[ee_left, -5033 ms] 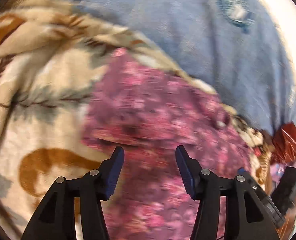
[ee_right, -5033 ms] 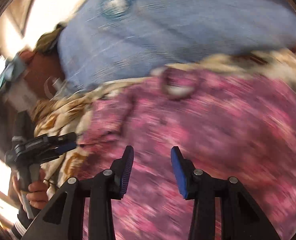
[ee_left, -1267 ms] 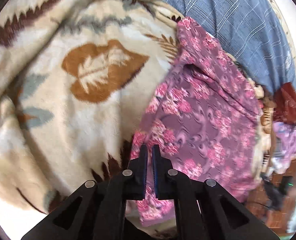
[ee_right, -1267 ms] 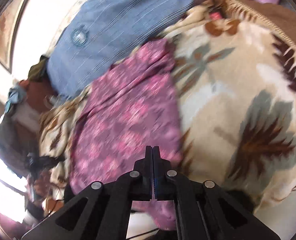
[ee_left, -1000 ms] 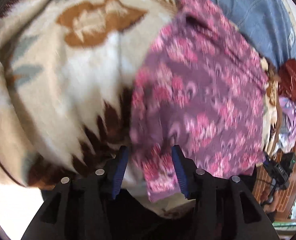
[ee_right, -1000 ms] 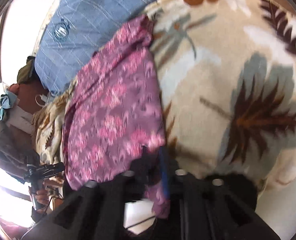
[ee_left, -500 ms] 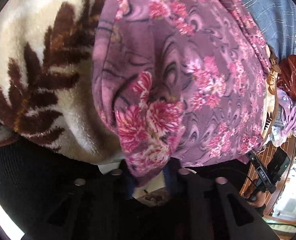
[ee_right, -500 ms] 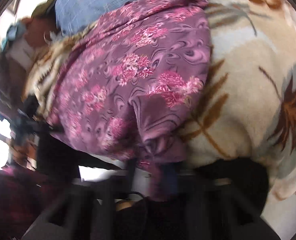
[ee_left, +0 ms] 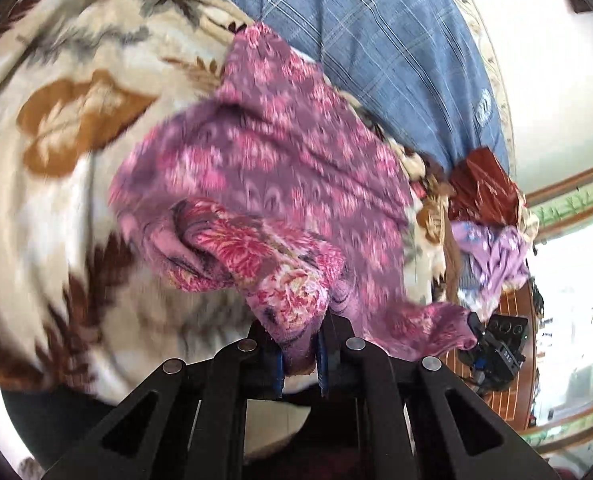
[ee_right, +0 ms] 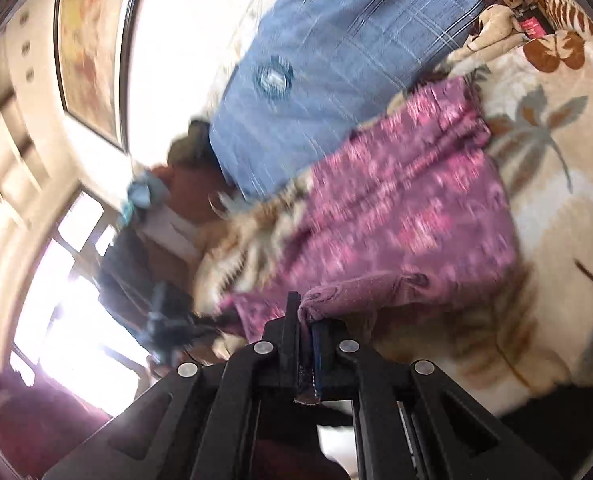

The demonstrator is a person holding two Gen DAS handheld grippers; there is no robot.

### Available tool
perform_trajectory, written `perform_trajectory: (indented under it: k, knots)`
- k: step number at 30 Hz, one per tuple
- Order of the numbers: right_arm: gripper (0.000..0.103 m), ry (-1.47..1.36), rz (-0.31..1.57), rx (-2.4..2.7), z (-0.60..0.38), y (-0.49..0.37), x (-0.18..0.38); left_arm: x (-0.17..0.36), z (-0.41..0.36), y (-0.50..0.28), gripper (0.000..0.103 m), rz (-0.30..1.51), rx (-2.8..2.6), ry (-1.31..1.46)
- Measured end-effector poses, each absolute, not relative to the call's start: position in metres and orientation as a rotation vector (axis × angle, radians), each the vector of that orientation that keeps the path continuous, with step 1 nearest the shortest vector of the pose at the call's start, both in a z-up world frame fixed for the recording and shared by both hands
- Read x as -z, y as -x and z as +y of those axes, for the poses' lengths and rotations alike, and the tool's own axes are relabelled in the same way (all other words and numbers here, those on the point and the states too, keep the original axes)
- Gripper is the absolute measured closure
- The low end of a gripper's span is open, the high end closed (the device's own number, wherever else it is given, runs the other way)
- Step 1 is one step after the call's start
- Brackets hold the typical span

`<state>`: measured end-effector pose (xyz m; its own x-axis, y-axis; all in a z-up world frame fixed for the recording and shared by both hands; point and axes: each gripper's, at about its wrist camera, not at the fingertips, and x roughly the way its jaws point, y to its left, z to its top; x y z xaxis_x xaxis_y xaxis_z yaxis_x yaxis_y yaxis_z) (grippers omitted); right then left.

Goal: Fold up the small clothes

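Observation:
A purple garment with pink flowers [ee_left: 280,168] lies on a cream blanket with leaf prints [ee_left: 68,128]. My left gripper [ee_left: 299,350] is shut on its near left corner, which bunches up between the jaws and is lifted off the blanket. My right gripper [ee_right: 305,332] is shut on the other near corner of the same garment [ee_right: 408,216], with the hem folded over at the jaws. The far end of the garment still rests on the blanket near the blue cloth. Both views are blurred by motion.
A blue checked cloth [ee_left: 380,40] with a round emblem lies beyond the garment, also in the right wrist view [ee_right: 328,64]. A heap of other clothes [ee_left: 492,240] sits at the blanket's right edge. A framed picture [ee_right: 92,44] hangs on the wall.
Both grippers opened, dropped to the garment's near edge, shut on its two corners, and have now lifted them up off the blanket edge.

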<state>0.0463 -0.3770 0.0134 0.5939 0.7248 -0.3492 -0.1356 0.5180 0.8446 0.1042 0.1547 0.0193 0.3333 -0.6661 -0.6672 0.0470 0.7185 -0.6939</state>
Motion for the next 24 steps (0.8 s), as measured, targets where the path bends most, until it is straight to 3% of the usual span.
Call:
perform_trajectory:
  k: [12, 17, 20, 21, 24]
  knots:
    - [0.099, -1.031, 0.733, -0.342, -0.435, -0.19, 0.028, -0.011, 0.099, -0.274, 0.09, 1.161, 0.366, 0.579]
    - [0.093, -1.004, 0.836, -0.149, -0.446, -0.227, 0.061, 0.034, 0.08, -0.336, 0.081, 1.273, 0.27, 0.59]
    - [0.093, -0.997, 0.893, -0.132, -0.445, -0.233, 0.068, 0.055, 0.09, -0.35, 0.078, 1.323, 0.292, 0.775]
    - [0.091, -0.99, 0.892, -0.137, -0.445, -0.232, 0.065, 0.051, 0.094, -0.349, 0.076, 1.311, 0.325, 0.805]
    - [0.068, -0.925, 0.871, -0.146, -0.446, -0.221, 0.044, 0.029, 0.105, -0.333, 0.06, 1.24, 0.359, 0.79]
